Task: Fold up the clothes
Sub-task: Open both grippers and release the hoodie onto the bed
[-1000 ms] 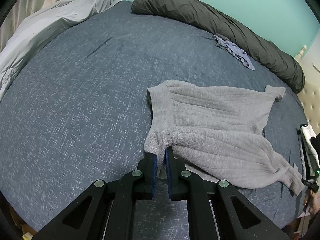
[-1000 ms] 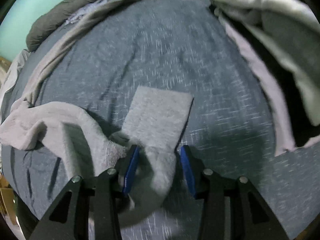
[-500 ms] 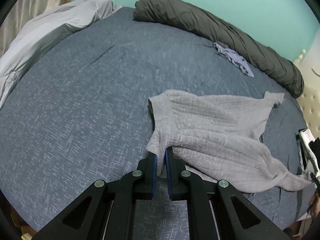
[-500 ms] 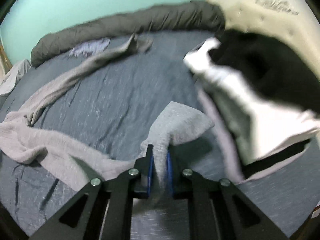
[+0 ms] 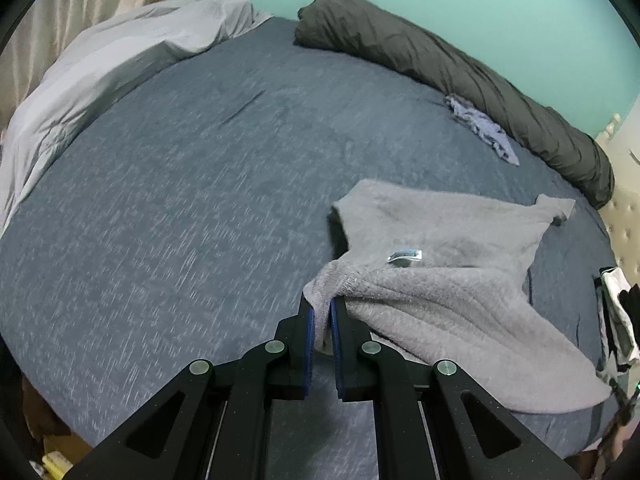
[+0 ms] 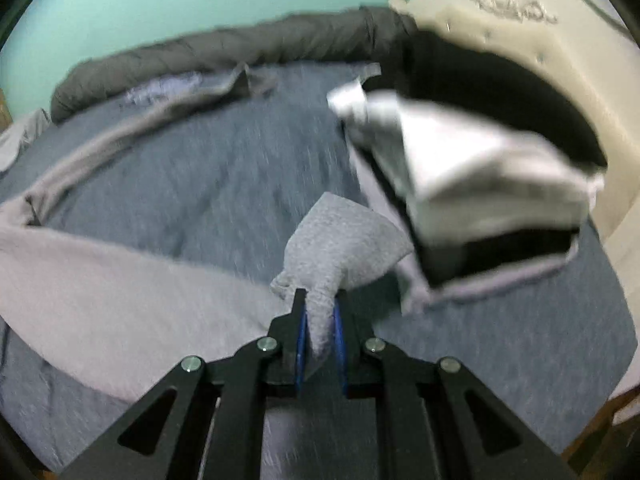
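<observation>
A light grey knitted sweater (image 5: 440,264) lies spread on the blue-grey bed (image 5: 180,208). My left gripper (image 5: 321,312) is shut on its near corner, lifted slightly so a small label (image 5: 405,256) shows inside. In the right wrist view my right gripper (image 6: 320,312) is shut on the sweater's sleeve cuff (image 6: 340,244), raised off the bed. The rest of the sweater (image 6: 100,280) trails to the left, its other sleeve (image 6: 140,120) stretching toward the far roll.
A dark grey rolled duvet (image 5: 460,76) lines the far edge below a teal wall. A small patterned cloth (image 5: 484,128) lies beside it. A pale grey sheet (image 5: 100,68) is heaped left. A black-and-white stack of folded clothes (image 6: 480,184) sits by the cream headboard (image 6: 540,40).
My right gripper closed on the sleeve cuff and lifted it, swinging toward the headboard. My left gripper raised its corner of the sweater, and the label came into view.
</observation>
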The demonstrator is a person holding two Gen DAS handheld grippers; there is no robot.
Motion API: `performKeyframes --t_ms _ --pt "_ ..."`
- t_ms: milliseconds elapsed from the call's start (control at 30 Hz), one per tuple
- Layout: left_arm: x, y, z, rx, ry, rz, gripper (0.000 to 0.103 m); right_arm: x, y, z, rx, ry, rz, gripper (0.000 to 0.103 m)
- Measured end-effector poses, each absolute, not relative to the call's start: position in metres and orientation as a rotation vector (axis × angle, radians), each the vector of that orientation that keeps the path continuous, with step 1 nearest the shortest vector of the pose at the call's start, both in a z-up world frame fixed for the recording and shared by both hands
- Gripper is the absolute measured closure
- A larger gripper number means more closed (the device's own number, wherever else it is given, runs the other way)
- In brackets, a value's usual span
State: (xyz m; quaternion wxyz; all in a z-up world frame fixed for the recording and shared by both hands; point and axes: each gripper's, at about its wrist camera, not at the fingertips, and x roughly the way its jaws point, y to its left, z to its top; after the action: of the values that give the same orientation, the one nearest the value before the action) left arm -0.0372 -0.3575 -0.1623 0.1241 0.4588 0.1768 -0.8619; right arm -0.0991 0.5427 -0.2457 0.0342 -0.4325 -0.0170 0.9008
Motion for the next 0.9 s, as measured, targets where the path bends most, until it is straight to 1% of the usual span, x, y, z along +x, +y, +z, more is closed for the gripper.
performKeyframes --t_ms 100,200,267,300,333,400,433,533,633,700,767,833,900 --pt "-0.030 -0.360 -0.177 1.370 0.526 -2.487 0.095 -0.095 0.550 -0.264 -1.392 -0.040 2.700 0.092" --pt "-0.023 -0.363 -0.192 1.402 0.537 -2.461 0.093 -0.094 0.555 -0.268 -1.438 -0.061 2.665 0.090" --pt "-0.023 -0.361 -0.203 1.448 0.554 -2.443 0.091 -0.093 0.553 -0.263 -1.437 -0.119 2.654 0.078" --pt "-0.023 -0.359 -0.207 1.463 0.545 -2.438 0.086 -0.092 0.551 -0.260 -1.431 -0.151 2.653 0.075" --pt "-0.022 -0.359 -0.207 1.463 0.552 -2.439 0.084 -0.091 0.549 -0.256 -1.417 -0.185 2.661 0.072" --pt "-0.020 -0.359 -0.208 1.463 0.566 -2.442 0.083 -0.086 0.543 -0.243 -1.382 -0.238 2.703 0.071" --pt "-0.019 -0.360 -0.206 1.454 0.560 -2.437 0.080 -0.082 0.540 -0.235 -1.359 -0.259 2.727 0.070" --pt "-0.013 -0.368 -0.202 1.419 0.569 -2.435 0.078 -0.068 0.530 -0.212 -1.293 -0.279 2.803 0.069" --pt "-0.008 -0.376 -0.198 1.393 0.597 -2.437 0.072 -0.061 0.513 -0.194 -1.251 -0.307 2.879 0.069" --pt "-0.008 -0.378 -0.196 1.385 0.605 -2.443 0.069 -0.060 0.499 -0.184 -1.241 -0.297 2.940 0.067" --pt "-0.009 -0.377 -0.195 1.378 0.612 -2.453 0.065 -0.065 0.480 -0.177 -1.250 -0.241 2.991 0.058" --pt "-0.014 -0.377 -0.195 1.376 0.614 -2.461 0.060 -0.076 0.460 -0.174 -1.265 -0.185 3.031 0.057" --pt "-0.021 -0.375 -0.196 1.379 0.609 -2.468 0.052 -0.088 0.438 -0.172 -1.281 -0.138 3.067 0.057"
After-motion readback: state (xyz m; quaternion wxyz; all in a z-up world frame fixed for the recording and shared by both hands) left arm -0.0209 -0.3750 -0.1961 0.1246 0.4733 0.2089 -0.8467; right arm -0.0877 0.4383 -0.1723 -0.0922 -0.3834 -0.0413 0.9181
